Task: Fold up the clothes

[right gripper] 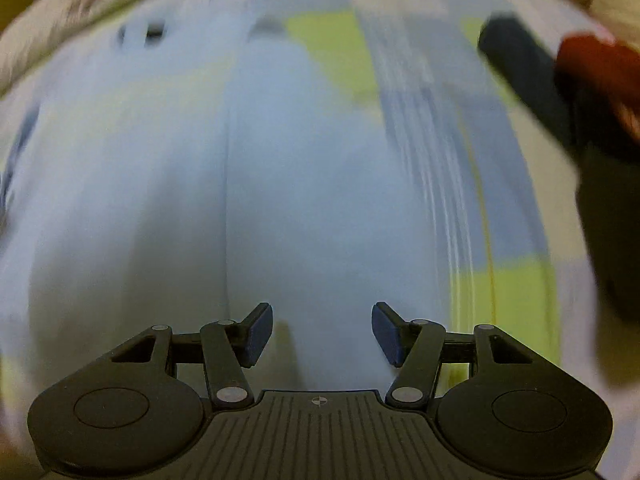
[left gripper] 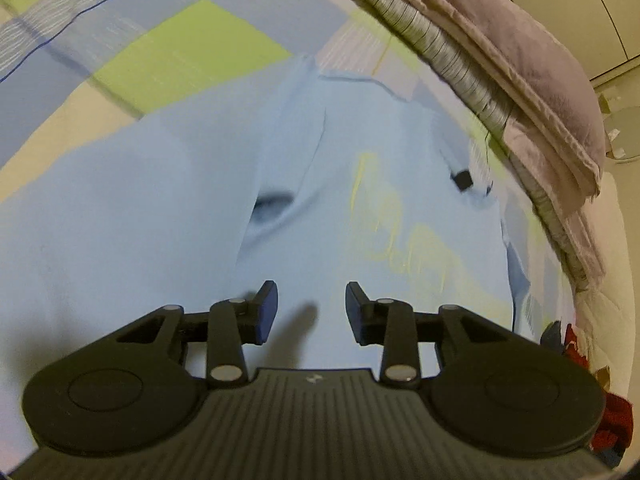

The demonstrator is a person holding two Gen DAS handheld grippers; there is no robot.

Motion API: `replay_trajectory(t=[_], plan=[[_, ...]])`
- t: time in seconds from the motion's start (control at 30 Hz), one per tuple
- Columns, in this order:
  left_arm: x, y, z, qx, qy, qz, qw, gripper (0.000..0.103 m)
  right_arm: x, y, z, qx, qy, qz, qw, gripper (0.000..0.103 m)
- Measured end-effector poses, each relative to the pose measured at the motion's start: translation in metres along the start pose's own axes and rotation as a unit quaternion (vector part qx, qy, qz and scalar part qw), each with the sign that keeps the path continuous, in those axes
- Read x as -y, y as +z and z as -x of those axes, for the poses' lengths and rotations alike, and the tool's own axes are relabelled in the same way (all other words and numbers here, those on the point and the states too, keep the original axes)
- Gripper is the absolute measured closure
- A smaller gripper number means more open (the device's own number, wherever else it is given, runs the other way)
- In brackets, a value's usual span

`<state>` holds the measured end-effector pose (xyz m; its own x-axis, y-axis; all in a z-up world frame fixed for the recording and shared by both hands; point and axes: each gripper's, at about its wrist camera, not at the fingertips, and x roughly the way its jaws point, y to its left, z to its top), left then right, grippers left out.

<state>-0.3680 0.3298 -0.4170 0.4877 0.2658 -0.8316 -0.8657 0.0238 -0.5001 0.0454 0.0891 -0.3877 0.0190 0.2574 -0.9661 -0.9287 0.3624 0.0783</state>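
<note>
The light blue garment (left gripper: pixel 280 208) lies spread on a checked bedsheet (left gripper: pixel 188 52) of green, blue and pale squares. A faint yellow print (left gripper: pixel 400 232) shows on the cloth to the right of centre, and a small black tag (left gripper: pixel 463 179) sits at its far right edge. A fold line runs from the far side toward the near side, with a dark pucker midway along it.

The left gripper (left gripper: pixel 311 312) hovers over the near part of the garment, its jaws parted with nothing between them. A grey quilt (left gripper: pixel 540 52) is piled along the far right, and red fabric (left gripper: pixel 612 416) shows at the near right.

The right wrist view is heavily blurred. The right gripper (right gripper: pixel 322 330) is likewise spread wide and empty above the blue garment (right gripper: pixel 200 200). The checked bedsheet (right gripper: pixel 512 300) lies to its right. A dark object (right gripper: pixel 524 76) and a red shape (right gripper: pixel 600 68) appear at the far right; neither can be identified.
</note>
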Motion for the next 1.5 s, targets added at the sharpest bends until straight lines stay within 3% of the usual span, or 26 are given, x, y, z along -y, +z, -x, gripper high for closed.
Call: replay_trajectory(t=[0.17, 0.2, 0.27, 0.3, 0.37, 0.47, 0.5, 0.53, 0.57, 0.63, 0.73, 0.9, 0.97, 1.0, 1.03, 1.1, 1.27, 1.37, 1.43, 1.5], plan=[[-0.003, -0.025, 0.018, 0.003, 0.007, -0.002, 1.0, 0.072, -0.016, -0.043, -0.021, 0.003, -0.063, 0.067, 0.996, 0.046], [-0.001, -0.028, 0.02, 0.006, 0.011, -0.007, 0.9999, 0.075, -0.02, -0.045, -0.025, 0.01, -0.07, 0.079, 0.994, 0.066], [0.0, -0.033, 0.027, 0.011, 0.014, -0.019, 0.9997, 0.079, -0.018, -0.041, -0.025, 0.021, -0.063, 0.073, 0.995, 0.091], [0.001, -0.035, 0.032, 0.015, 0.017, -0.024, 0.9995, 0.08, -0.01, -0.038, -0.017, 0.029, -0.053, 0.057, 0.997, 0.096], [0.002, -0.036, 0.045, 0.025, 0.023, -0.035, 0.9988, 0.08, 0.012, -0.03, 0.005, 0.061, -0.053, 0.025, 0.996, 0.097], [0.002, -0.04, 0.061, 0.038, 0.065, -0.077, 0.9942, 0.074, 0.066, -0.016, 0.047, 0.12, -0.117, -0.071, 0.983, 0.095], [0.002, -0.042, 0.065, 0.041, 0.083, -0.094, 0.9912, 0.07, 0.089, -0.012, 0.054, 0.121, -0.144, -0.122, 0.975, 0.086], [0.001, -0.046, 0.068, 0.042, 0.098, -0.107, 0.9885, 0.068, 0.111, -0.008, 0.06, 0.118, -0.169, -0.17, 0.964, 0.069], [-0.001, -0.05, 0.07, 0.042, 0.107, -0.115, 0.9866, 0.067, 0.126, -0.006, 0.062, 0.103, -0.185, -0.202, 0.956, 0.045], [-0.003, -0.058, 0.073, 0.042, 0.126, -0.131, 0.9824, 0.062, 0.141, -0.007, 0.064, 0.099, -0.178, -0.241, 0.949, 0.045], [-0.01, -0.074, 0.073, 0.037, 0.153, -0.157, 0.975, 0.056, 0.124, -0.014, 0.059, 0.096, -0.149, -0.265, 0.948, 0.044], [-0.018, -0.099, 0.046, -0.002, 0.204, -0.252, 0.946, 0.055, 0.072, -0.019, 0.034, 0.062, -0.114, -0.245, 0.961, 0.044], [-0.022, -0.101, 0.033, -0.013, 0.207, -0.273, 0.9395, 0.059, 0.052, -0.02, 0.024, 0.048, -0.1, -0.237, 0.965, 0.044], [-0.025, -0.1, 0.031, -0.014, 0.201, -0.276, 0.9399, 0.07, 0.043, -0.02, 0.021, 0.044, -0.095, -0.233, 0.967, 0.044], [-0.03, -0.096, 0.033, -0.011, 0.189, -0.27, 0.9443, 0.086, 0.036, -0.019, 0.023, 0.046, -0.097, -0.229, 0.967, 0.044], [-0.039, -0.072, 0.053, 0.016, 0.168, -0.252, 0.9528, 0.098, 0.023, -0.019, 0.026, 0.049, -0.102, -0.221, 0.969, 0.044], [-0.066, 0.009, 0.12, 0.112, 0.127, -0.201, 0.9648, 0.1, 0.002, -0.015, 0.043, 0.064, -0.112, -0.216, 0.968, 0.044], [-0.095, 0.087, 0.17, 0.219, 0.163, -0.152, 0.9499, 0.097, -0.013, -0.01, 0.047, 0.076, -0.111, -0.225, 0.965, 0.044], [-0.124, 0.13, 0.191, 0.265, 0.207, -0.09, 0.9376, 0.082, -0.027, -0.011, 0.049, 0.082, -0.106, -0.228, 0.964, 0.044], [-0.15, 0.158, 0.202, 0.279, 0.245, -0.04, 0.9278, 0.081, -0.041, -0.017, 0.049, 0.083, -0.094, -0.231, 0.965, 0.044]])
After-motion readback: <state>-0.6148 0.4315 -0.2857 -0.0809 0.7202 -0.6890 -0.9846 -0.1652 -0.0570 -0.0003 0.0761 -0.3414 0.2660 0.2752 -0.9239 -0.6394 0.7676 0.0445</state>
